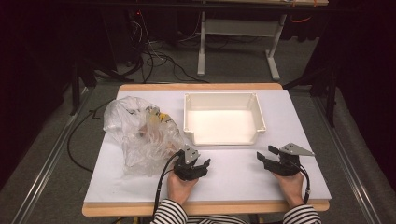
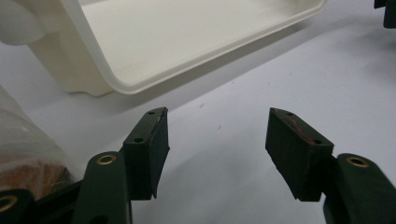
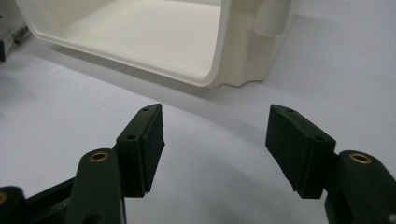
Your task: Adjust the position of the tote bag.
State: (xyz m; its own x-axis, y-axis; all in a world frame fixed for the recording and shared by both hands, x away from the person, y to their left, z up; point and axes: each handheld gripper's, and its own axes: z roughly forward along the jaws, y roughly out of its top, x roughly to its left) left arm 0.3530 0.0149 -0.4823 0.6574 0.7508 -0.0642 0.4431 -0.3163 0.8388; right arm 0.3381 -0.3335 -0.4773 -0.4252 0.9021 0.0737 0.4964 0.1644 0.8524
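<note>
White plastic bin [image 1: 224,117] in the middle of the table [image 1: 140,186], open side up, nothing inside. Crinkly see-through bag [image 1: 140,133] to the left of the bin, lying flat, with something brownish and something yellow inside, too blurry to tell what.

Left gripper [image 1: 201,166] in front of the bin, near its front left corner, just beside the bag's near edge. Jaws wide apart, nothing between them, only bare table. Seen up close in the left gripper view [image 2: 217,140]: bin's front corner [image 2: 140,56] ahead of the jaws, a bit of the bag [image 2: 23,154] low at the left edge.

Right gripper [image 1: 263,156] in front of the bin too, near its front right corner, well apart from the bag. Jaws wide apart as well, holding nothing. Seen in the right gripper view [image 3: 215,135]: bin's corner [image 3: 233,60] ahead, bare table under the jaws.

Both grippers held low over the table, each in one hand, striped sleeves [image 1: 175,212] at the near edge. Neither one touching the bin.
</note>
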